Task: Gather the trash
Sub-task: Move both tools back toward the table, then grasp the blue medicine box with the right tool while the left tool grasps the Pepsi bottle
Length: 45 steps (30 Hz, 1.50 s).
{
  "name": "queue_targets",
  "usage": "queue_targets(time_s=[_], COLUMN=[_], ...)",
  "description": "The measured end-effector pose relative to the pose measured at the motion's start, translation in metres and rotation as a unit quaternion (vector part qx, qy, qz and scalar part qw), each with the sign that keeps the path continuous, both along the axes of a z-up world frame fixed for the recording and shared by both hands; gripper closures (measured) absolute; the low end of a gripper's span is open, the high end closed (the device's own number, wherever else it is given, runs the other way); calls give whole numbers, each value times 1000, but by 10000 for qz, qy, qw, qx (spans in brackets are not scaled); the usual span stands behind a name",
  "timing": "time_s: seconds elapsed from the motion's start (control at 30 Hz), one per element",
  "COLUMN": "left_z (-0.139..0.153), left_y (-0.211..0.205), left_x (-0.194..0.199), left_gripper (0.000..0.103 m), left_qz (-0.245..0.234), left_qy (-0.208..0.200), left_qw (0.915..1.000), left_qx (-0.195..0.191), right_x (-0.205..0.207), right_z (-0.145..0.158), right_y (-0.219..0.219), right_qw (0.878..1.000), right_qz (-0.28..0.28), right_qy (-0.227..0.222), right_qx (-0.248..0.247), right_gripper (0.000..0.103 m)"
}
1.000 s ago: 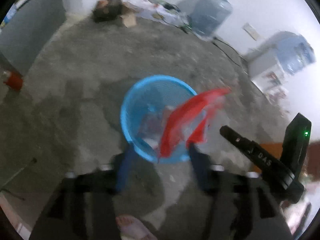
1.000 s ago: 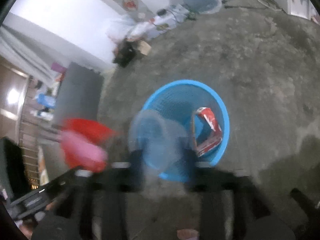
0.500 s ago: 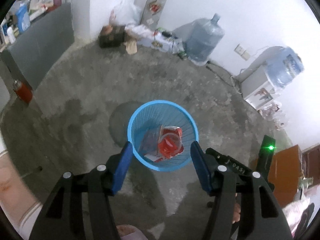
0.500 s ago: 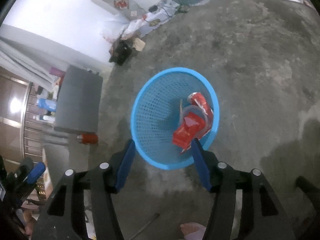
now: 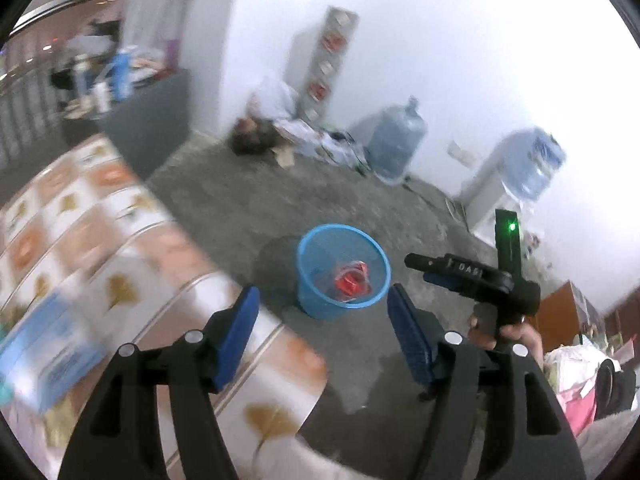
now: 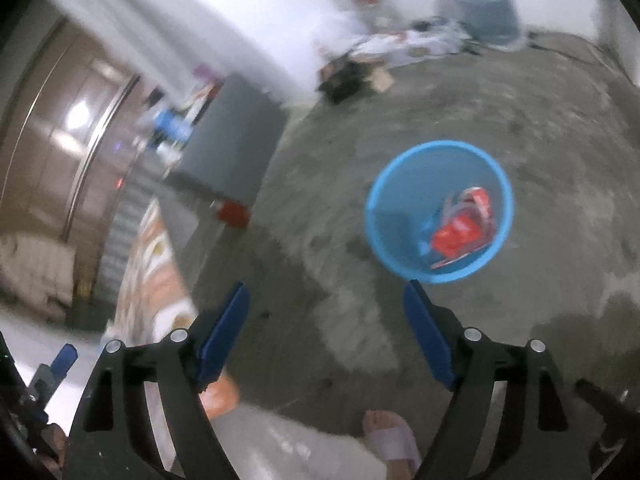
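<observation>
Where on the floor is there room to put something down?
Bare grey concrete floor lies open all round the blue mesh plastic basket, up to the grey cabinet. It is crowded along the white wall, with a clutter pile beside the big blue water jug.

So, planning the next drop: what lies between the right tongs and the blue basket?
Only bare concrete floor, seen in the right wrist view, separates the right tongs from the blue basket.

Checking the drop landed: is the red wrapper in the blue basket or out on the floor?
In. The red wrapper lies at the bottom of the upright blue basket, inside its rim, in both views; neither gripper holds anything.
</observation>
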<state>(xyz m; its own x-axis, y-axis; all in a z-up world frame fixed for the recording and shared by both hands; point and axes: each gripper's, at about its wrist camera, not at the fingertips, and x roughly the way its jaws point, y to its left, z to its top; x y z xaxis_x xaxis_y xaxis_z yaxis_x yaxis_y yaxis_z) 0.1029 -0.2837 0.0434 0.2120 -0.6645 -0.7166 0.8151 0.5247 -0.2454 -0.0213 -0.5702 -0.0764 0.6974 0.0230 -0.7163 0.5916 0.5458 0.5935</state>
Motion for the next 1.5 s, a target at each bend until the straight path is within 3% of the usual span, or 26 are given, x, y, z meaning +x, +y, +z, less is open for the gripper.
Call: queue_targets(time_s=[0.13, 0.3, 0.4, 0.57, 0.7, 0.9, 1.07, 1.27, 1.5], left_z=[0, -5, -8, -16, -21, -32, -39, -47, -55], left_y=[86, 187, 246, 310, 344, 382, 413, 438, 451], left_x=[-1, -2, -6, -9, -12, -10, -12, -14, -13], left_gripper=[38, 38, 38, 38, 38, 38, 38, 38, 38], left_qz=[756, 1619, 2212, 2861, 3156, 3431, 3731, 3925, 3941], left_qy=[-100, -100, -168, -114, -83, -45, -9, 84, 149], left_qw=[9966, 9842, 9708, 9502, 9389, 9274, 9137, 9050, 9027], left_qx=[-321, -716, -911, -1231, -1371, -1488, -1614, -1640, -1718], right_x=[23, 52, 74, 104, 126, 169, 217, 279, 309], right_z=[22, 40, 48, 57, 68, 96, 112, 98, 68], right_y=[33, 74, 102, 150, 189, 244, 265, 276, 314], right_qw=[9981, 9918, 9842, 9720, 9628, 9439, 9332, 9285, 8942], right_qz=[592, 1238, 1721, 2284, 2665, 3217, 3415, 3547, 4314], right_qy=[-130, -262, -407, -472, -421, -534, -641, -472, 238], right_qx=[-147, -176, 40, 299, 141, -524, -914, -992, -1169], right_gripper=[27, 27, 27, 27, 27, 27, 27, 27, 27])
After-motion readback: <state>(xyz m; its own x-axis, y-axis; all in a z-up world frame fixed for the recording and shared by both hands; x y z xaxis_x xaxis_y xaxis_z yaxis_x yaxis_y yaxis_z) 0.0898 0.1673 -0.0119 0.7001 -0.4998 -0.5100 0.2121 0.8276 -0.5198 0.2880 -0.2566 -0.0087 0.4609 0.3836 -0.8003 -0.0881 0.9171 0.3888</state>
